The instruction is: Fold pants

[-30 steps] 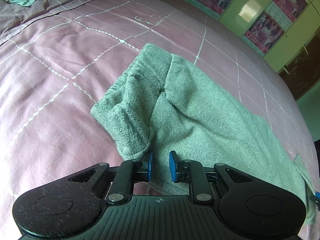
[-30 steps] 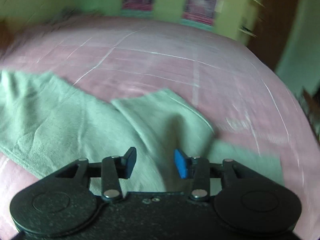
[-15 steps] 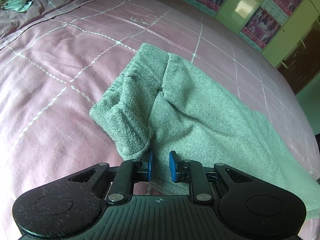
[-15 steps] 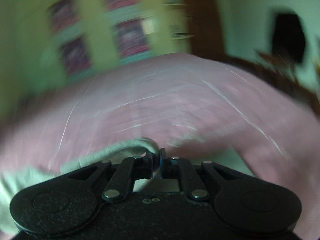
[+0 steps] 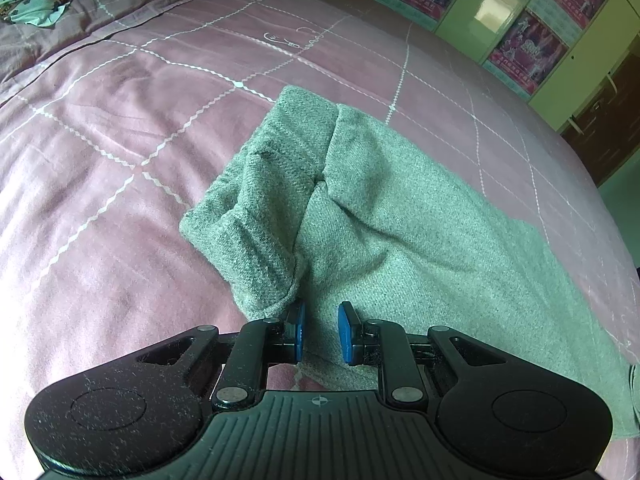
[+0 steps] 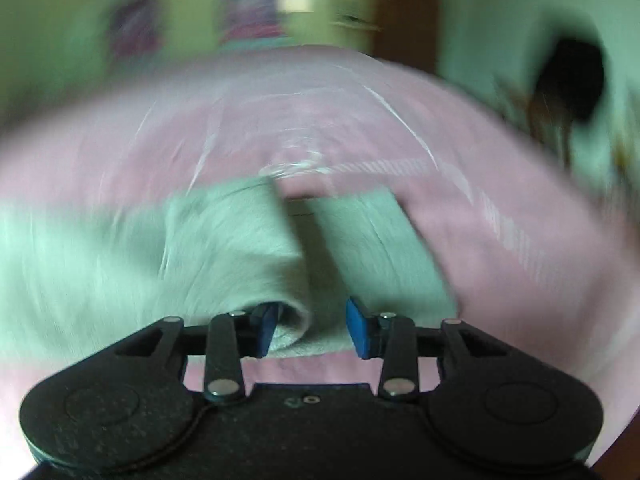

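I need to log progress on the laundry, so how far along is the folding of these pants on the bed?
Early stage. Done: the green pants lie on the pink bedspread, waistband end doubled over in a thick roll. In hand: the right gripper is opening, a rolled edge of cloth loose between its fingers; the left gripper stands slightly apart at the waistband edge, gripping nothing. Left: most of the pants are spread out, not yet a compact stack.

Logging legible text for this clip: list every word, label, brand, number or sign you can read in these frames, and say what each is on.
No text can be read with confidence.
Posters on the green cupboard doors: printed lines too small to read.
Bedspread: white stitched motif, not legible as letters.
Left gripper: only a crosshair mark on its body.
Right wrist view: motion-blurred, nothing legible.
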A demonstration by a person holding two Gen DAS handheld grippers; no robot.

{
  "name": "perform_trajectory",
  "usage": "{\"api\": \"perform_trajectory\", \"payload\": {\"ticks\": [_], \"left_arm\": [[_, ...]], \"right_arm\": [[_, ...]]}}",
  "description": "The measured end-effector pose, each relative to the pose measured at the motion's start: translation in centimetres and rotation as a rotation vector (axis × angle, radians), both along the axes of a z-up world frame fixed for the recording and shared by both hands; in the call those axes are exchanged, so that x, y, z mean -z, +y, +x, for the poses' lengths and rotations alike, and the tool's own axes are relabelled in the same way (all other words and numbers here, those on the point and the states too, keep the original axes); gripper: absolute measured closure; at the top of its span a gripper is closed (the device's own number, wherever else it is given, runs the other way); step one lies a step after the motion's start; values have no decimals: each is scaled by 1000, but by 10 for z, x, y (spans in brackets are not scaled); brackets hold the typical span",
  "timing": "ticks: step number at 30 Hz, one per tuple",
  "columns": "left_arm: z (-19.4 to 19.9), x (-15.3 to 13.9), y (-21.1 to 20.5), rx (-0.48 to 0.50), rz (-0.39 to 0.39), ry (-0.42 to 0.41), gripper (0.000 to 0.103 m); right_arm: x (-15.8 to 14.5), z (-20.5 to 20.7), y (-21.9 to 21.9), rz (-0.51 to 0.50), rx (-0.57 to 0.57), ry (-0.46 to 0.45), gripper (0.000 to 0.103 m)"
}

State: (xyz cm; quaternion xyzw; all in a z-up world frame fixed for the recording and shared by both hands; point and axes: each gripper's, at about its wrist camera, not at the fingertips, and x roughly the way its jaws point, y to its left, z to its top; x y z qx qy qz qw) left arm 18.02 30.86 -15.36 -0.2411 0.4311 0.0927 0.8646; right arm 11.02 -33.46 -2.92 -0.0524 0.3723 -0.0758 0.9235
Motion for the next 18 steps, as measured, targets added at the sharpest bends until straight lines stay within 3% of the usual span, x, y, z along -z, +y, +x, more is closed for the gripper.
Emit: {"api": "perform_trajectory", "payload": {"ticks": [5,7,8,9,10,15,18], "left_arm": [[0,0,1,-7,-9,1,83],[0,0,2,-7,-14,4,83],[1,0,3,-6,-16,4,83],[0,0,3,-5,-18,4,83],[0,0,3,-3,-19,3,83],[-2,2,5,-4,-27,-5,83],[-2,2,5,-1,-25,-6,83]], "right_arm": [[4,1,59,-497,-311,-5,56],[11,3,74,-613,-432,23,61],[12,7,78,-636,-470,45,83],[9,12,79,-613,-474,53,97],[0,19,75,-543,-435,49,99],[-64,21,2,40,-69,-184,99],[-59,9,-69,364,215,-260,99]]}}
